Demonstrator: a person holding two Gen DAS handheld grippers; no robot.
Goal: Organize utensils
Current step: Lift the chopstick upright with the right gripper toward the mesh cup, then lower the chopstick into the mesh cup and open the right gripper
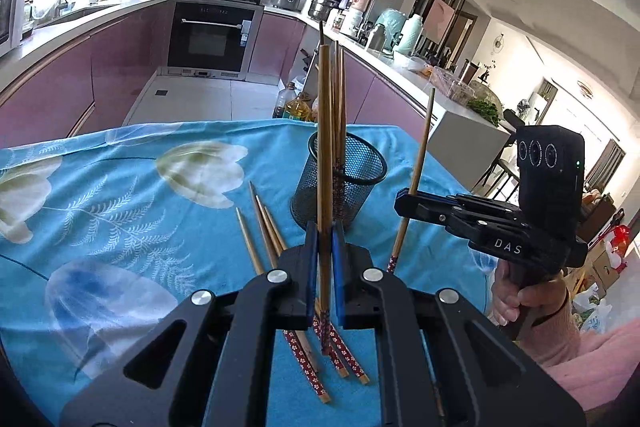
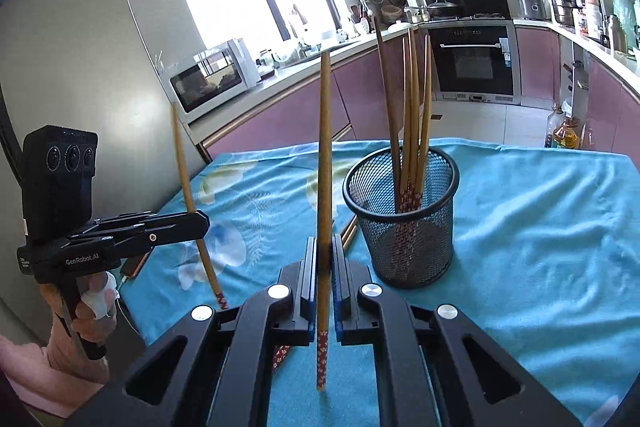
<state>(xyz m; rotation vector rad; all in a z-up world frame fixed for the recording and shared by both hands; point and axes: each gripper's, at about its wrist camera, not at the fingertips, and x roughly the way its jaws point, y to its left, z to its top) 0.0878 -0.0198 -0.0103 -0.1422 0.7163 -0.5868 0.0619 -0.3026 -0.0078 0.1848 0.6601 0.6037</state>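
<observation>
A black mesh cup stands on the blue floral tablecloth and holds several wooden chopsticks; it also shows in the right wrist view. My left gripper is shut on one upright chopstick, just in front of the cup. My right gripper is shut on another upright chopstick, left of the cup. Each gripper shows in the other's view: the right one and the left one. Several loose chopsticks lie on the cloth below my left gripper.
The table's far edge borders a kitchen with pink cabinets and an oven. Oil bottles stand on the floor beyond it. A phone lies at the table's left edge. A microwave sits on the counter.
</observation>
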